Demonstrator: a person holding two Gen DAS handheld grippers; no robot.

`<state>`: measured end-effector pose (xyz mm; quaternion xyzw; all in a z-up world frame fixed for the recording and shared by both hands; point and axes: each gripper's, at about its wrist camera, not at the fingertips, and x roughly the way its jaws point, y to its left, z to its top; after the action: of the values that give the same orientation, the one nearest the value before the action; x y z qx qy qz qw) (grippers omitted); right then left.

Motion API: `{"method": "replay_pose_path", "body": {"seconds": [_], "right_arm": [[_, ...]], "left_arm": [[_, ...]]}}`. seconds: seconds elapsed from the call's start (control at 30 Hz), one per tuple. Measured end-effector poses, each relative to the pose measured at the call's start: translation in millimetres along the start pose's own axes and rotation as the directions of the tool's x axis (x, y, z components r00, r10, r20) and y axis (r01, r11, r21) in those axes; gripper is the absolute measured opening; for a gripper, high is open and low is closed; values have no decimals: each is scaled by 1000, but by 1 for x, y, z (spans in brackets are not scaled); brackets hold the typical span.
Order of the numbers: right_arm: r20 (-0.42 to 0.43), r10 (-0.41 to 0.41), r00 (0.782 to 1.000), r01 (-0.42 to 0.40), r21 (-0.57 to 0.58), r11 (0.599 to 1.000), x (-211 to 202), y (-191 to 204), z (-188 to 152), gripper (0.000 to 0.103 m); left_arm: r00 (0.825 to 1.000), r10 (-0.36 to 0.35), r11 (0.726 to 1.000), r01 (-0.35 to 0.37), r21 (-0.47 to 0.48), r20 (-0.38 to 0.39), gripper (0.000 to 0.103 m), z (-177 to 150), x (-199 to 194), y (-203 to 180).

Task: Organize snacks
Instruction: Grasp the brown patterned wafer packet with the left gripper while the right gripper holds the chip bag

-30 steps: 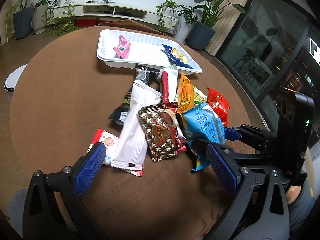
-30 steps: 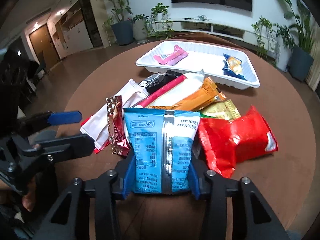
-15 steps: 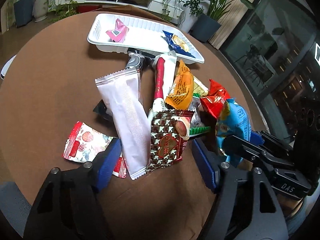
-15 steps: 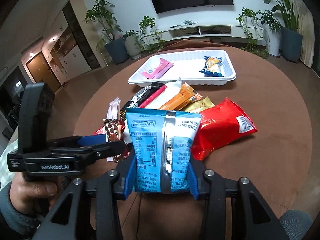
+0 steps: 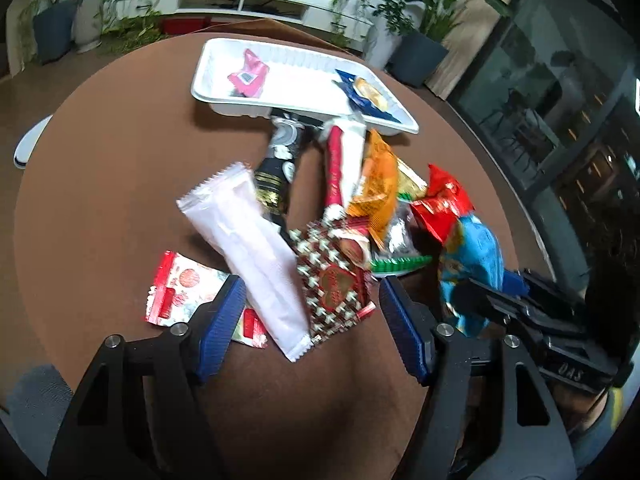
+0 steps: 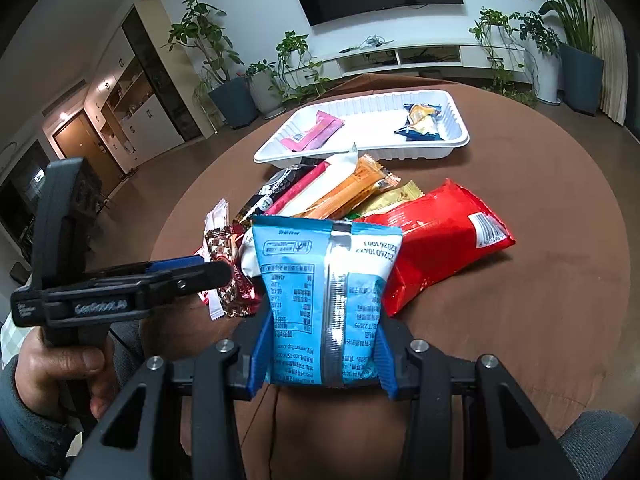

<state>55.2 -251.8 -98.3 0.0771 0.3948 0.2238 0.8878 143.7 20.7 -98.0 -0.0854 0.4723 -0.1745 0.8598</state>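
At the left side of the round brown table (image 5: 100, 184), a red-and-white sachet (image 5: 180, 292) lies partly under the left gripper's (image 5: 308, 328) near finger and under a long pale pink packet (image 5: 248, 256). That gripper hangs open over the near edge, its blue pads either side of the pink packet's end and a brown star-patterned wrapper (image 5: 332, 280), touching neither as far as can be seen. Behind these, a black packet (image 5: 278, 168), a red-and-white stick (image 5: 340, 164) and an orange packet (image 5: 376, 184) fan toward the white tray (image 5: 208, 80) at the far edge, the black one's end hidden under its rim. The tray holds a pink wrapper (image 5: 246, 76) and a dark blue sweet (image 5: 366, 94). Rightward, the right gripper (image 6: 322, 356) is clamped on a blue snack bag (image 6: 324, 300), lifted upright, masking the pile's centre and part of the red bag (image 6: 436, 240) beside it. The left view is blurred.
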Motion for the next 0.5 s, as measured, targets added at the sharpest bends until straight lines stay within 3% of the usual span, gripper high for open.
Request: {"method": "replay_pose_path", "body": {"seconds": [0.17, 0.3, 0.37, 0.5], "right_arm": [[-1, -1, 1000, 1, -5, 1000, -2, 1, -2, 47], [1, 2, 1000, -2, 6, 1000, -3, 1, -1, 47], [0, 3, 1000, -3, 5, 1000, -3, 1, -1, 47], [2, 3, 1000, -3, -2, 1000, -5, 2, -2, 47]], "left_arm": [[1000, -26, 998, 25, -63, -5, 67, -4, 2, 9], [997, 31, 999, -33, 24, 74, 67, -2, -20, -9], [999, 3, 999, -5, 37, 53, 67, -1, -15, -16], [1000, 17, 999, -17, 32, 6, 67, -1, 6, -20]]}}
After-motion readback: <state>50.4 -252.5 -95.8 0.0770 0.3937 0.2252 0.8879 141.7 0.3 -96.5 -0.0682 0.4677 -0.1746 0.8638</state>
